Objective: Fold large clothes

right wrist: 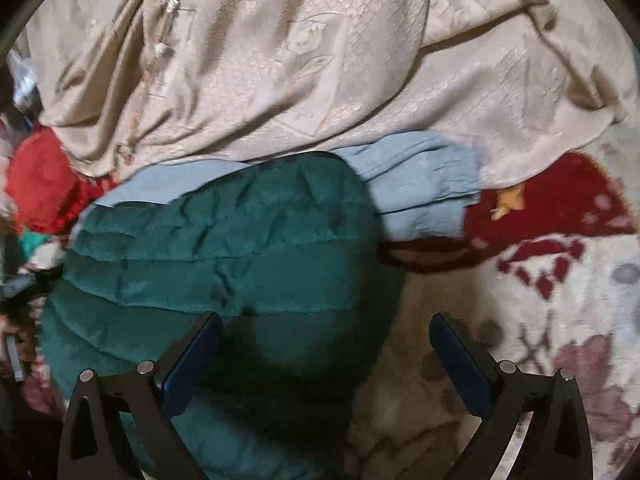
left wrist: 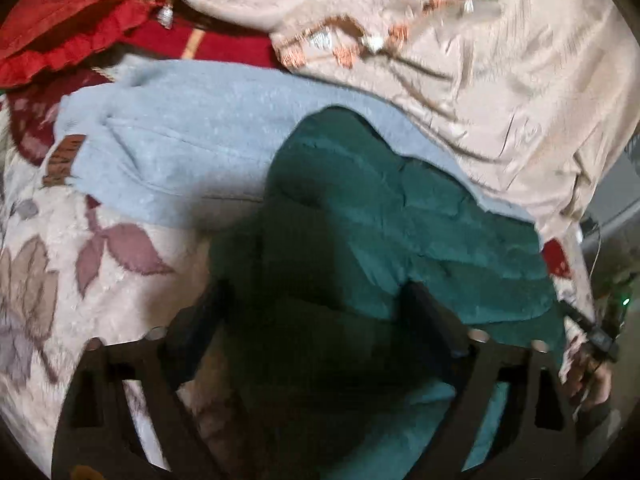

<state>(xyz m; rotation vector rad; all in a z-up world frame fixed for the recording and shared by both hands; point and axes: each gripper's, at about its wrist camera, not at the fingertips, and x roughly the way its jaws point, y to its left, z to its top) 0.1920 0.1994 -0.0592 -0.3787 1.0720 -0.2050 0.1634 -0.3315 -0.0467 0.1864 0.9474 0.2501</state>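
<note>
A dark green quilted garment (left wrist: 380, 208) lies bunched in a rounded heap on the bed, partly on top of a light blue fleece garment (left wrist: 180, 132). My left gripper (left wrist: 316, 308) hovers over the green heap's near side, open wide, nothing pressed between its fingers. In the right wrist view the same green garment (right wrist: 224, 248) fills the lower left and the blue garment (right wrist: 420, 184) sticks out behind it. My right gripper (right wrist: 326, 336) is open too. Its left finger is over the green cloth and its right finger over the blanket.
A large beige embroidered cloth (right wrist: 300, 60) is draped across the back, its trimmed edge (left wrist: 360, 44) reaching the blue garment. A red ruffled cloth (left wrist: 68, 12) lies at the far left. Everything rests on a floral cream and red blanket (right wrist: 540, 300). A hand (left wrist: 592, 380) shows at the right edge.
</note>
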